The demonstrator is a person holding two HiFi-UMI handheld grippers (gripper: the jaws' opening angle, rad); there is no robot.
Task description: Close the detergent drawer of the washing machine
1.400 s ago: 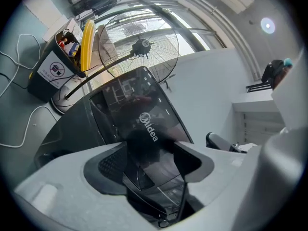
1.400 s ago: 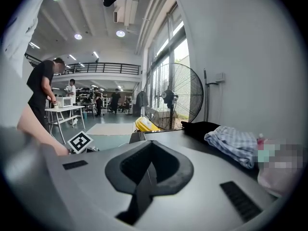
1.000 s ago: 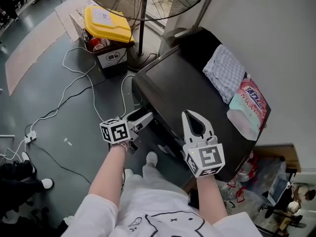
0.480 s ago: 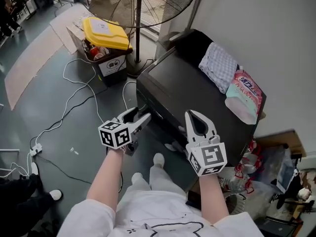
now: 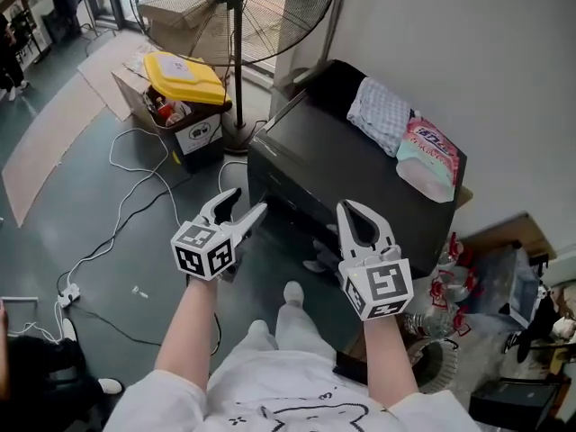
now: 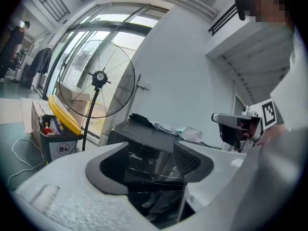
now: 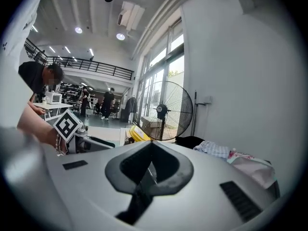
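Head view, with both gripper views. The black washing machine (image 5: 360, 174) stands against the wall. A checked cloth (image 5: 378, 115) and a pink packet (image 5: 430, 156) lie on its top towards the wall.

The detergent drawer (image 6: 139, 159) is the panel with the maker's name at the upper left of the machine's front. In the left gripper view its face looks level with the rest of the front, though whether it is fully flush cannot be told.

The left gripper (image 5: 247, 201) is held in front of that upper left corner. Its fingers (image 5: 236, 194) are spread, with nothing between them. The drawer face is seen through the gap. The fingertips are near the drawer but apart from it, and no contact is visible in either view.

The right gripper (image 5: 347, 207) is held to the right, before the machine's front edge. Its fingers are pressed together tip to tip and pinch nothing. It is well to the right of the drawer.

To the left of the machine stand a pedestal fan (image 5: 236, 7) and a bin with a yellow lid (image 5: 184, 79). White cables (image 5: 135, 187) trail across the grey floor (image 5: 81, 214).
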